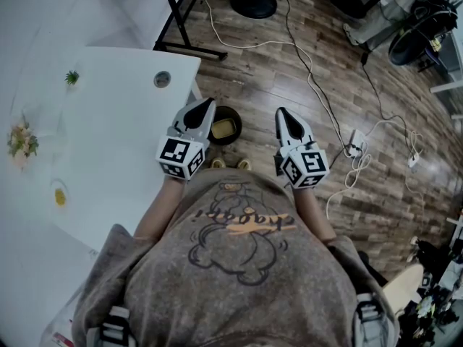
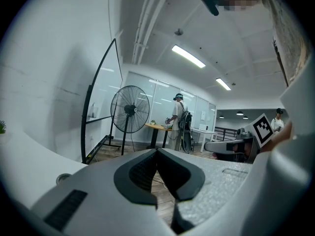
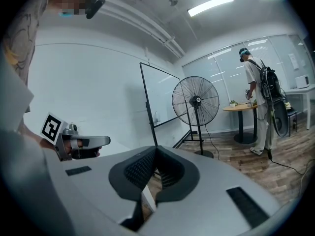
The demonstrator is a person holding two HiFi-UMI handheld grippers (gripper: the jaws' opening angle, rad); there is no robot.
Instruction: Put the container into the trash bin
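Note:
A small dark round trash bin [image 1: 236, 113] stands on the wood floor by the table's corner, just in front of my feet. A yellowish container [image 1: 223, 128] lies inside it. My left gripper [image 1: 210, 104] hovers over the table's corner at the bin's left, its jaws shut with nothing between them [image 2: 157, 150]. To the bin's right, my right gripper [image 1: 281, 113] is held above the floor. Its jaws also meet at the tips and hold nothing [image 3: 156, 149]. Both point forward, roughly level. The bin does not show in either gripper view.
The white table [image 1: 108, 136] at left carries food scraps [image 1: 22, 139], a green bit [image 1: 71, 76] and a yellow piece [image 1: 59, 196]. Cables [image 1: 318, 85] and a power strip [image 1: 357, 142] cross the floor at right. A standing fan [image 2: 130, 109] and a whiteboard frame [image 1: 177, 20] lie ahead.

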